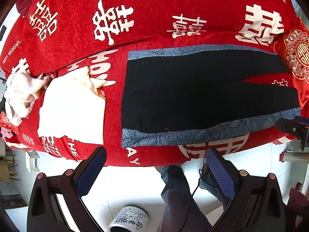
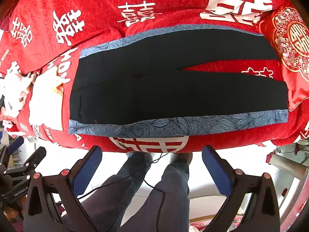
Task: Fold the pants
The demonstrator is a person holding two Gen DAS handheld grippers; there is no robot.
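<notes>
Red bed cover [image 1: 154, 9] with white wedding lettering; black pants [image 1: 193, 92] with blue patterned side strips laid flat on it.
Left of pants: white folded cloth [image 1: 73, 108]; right: embroidered red cushion [image 2: 289, 44]. Mug [image 1: 128, 220] on floor, left view only. Left gripper [image 1: 156, 164] and right gripper [image 2: 152, 159]: fingers wide apart, holding nothing, poised off the bed's near edge, above the person's legs [image 2: 154, 189].

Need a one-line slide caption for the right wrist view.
Open right gripper hovers before black pants laid flat on the red bed cover.
</notes>
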